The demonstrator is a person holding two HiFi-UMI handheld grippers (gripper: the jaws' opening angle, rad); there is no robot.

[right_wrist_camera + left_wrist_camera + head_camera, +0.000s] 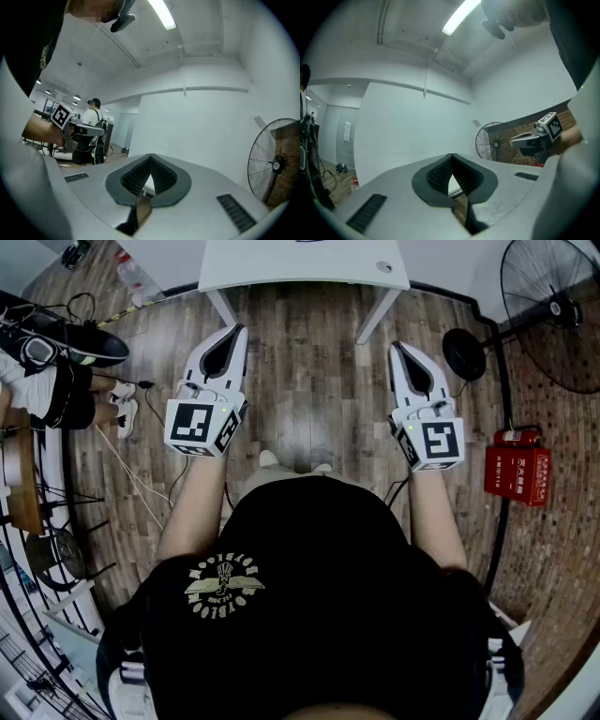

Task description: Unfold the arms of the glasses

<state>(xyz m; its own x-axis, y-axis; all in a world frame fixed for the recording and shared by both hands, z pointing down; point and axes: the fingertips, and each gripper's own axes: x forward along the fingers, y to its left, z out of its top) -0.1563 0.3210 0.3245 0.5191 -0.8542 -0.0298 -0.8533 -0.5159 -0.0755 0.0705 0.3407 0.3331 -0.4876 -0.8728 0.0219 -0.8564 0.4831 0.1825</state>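
Wooden floor (300,362) lies below the left gripper (234,331) and right gripper (398,346), both closed, empty.

The white plastic left gripper (238,330) and its matching white right gripper (395,346) had black ribbed pads (438,176). Each carried a cube (199,423) printed with black-and-white square markers. The person's black cotton T-shirt (319,615) bore a pale cream winged emblem (223,585). The wood-plank floor (300,362) was streaked grey-brown. The flat-topped table (300,263) was white. At the right stood a bright red metal box (517,474) with pale lettering, a black wire-caged fan (553,310), and a reddish-brown brick-patterned surface (562,549).
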